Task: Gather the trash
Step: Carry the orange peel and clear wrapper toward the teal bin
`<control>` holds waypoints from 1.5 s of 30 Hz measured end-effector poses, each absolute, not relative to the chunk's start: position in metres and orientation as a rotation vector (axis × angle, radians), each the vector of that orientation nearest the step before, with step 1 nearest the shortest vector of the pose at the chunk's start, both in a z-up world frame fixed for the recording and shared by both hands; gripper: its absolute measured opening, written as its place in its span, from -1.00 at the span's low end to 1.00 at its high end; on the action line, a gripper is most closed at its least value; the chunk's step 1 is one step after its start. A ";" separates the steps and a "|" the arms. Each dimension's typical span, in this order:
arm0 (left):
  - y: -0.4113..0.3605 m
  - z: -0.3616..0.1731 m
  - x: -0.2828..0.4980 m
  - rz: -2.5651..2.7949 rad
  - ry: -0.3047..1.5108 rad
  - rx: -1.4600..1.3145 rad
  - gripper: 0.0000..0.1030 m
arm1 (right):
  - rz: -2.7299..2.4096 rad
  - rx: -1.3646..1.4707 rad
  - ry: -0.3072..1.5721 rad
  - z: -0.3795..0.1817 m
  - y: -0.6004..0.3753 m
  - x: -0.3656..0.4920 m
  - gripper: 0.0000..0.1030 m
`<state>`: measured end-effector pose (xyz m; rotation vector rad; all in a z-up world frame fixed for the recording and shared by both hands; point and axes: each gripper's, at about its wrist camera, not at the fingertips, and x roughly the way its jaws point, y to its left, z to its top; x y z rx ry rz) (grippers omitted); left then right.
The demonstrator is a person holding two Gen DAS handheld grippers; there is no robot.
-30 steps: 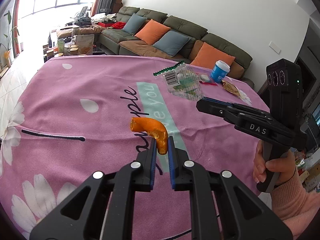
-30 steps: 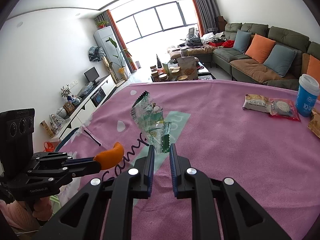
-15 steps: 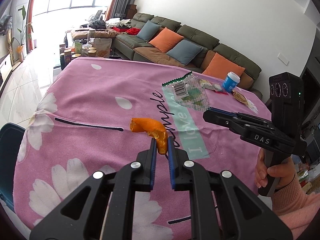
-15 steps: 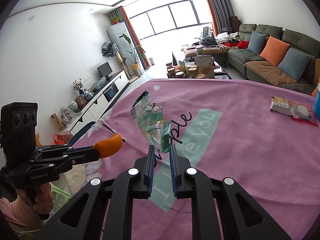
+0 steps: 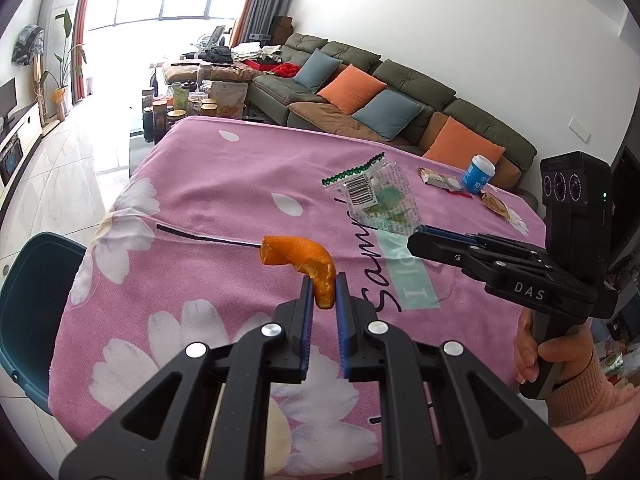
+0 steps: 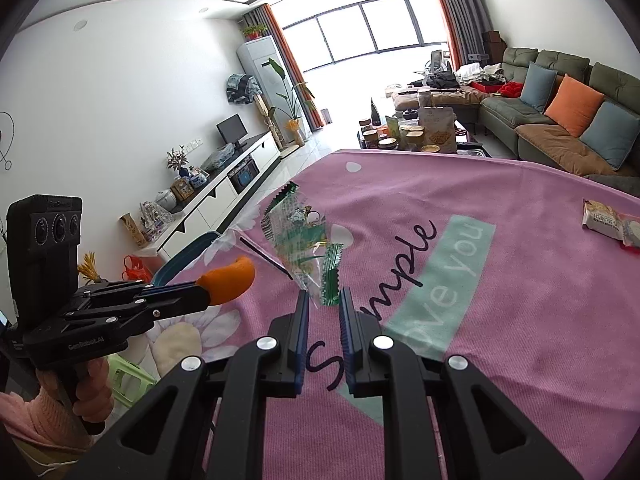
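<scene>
Nearer blue bin (image 5: pixel 28 312): both grippers raised.

Black angular grippers, blue-lined jaws, silver screws, white "DAS" lettering, pink knit sleeves (image 5: pixel 592 412).

The pink desk (image 5: pixel 208 184) has lots of bare room in its middle and near the front edge. At the far right corner sit a blue cup (image 5: pixel 479 174), a snack pack (image 5: pixel 436 176) and a brown wrapper (image 5: pixel 498 207), close together. A blue bin (image 5: pixel 36 304) stands just past the left edge, its top open. The right tongs (image 5: pixel 414 240) with a clear wrapper (image 5: pixel 378 200) hang on the right side.
</scene>
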<state>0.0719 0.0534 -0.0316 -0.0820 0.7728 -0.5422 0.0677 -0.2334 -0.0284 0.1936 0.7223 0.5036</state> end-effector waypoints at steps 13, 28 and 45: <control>0.069 -0.031 0.066 -0.496 0.766 -0.098 -0.78 | 0.550 0.182 0.726 -0.028 -0.214 0.070 -0.74; 0.092 -0.030 0.060 -0.455 0.756 -0.120 -0.78 | 0.599 0.174 0.733 -0.025 -0.192 0.075 -0.74; 0.113 -0.029 0.058 -0.409 0.749 -0.142 -0.78 | 0.638 0.161 0.746 -0.027 -0.173 0.082 -0.74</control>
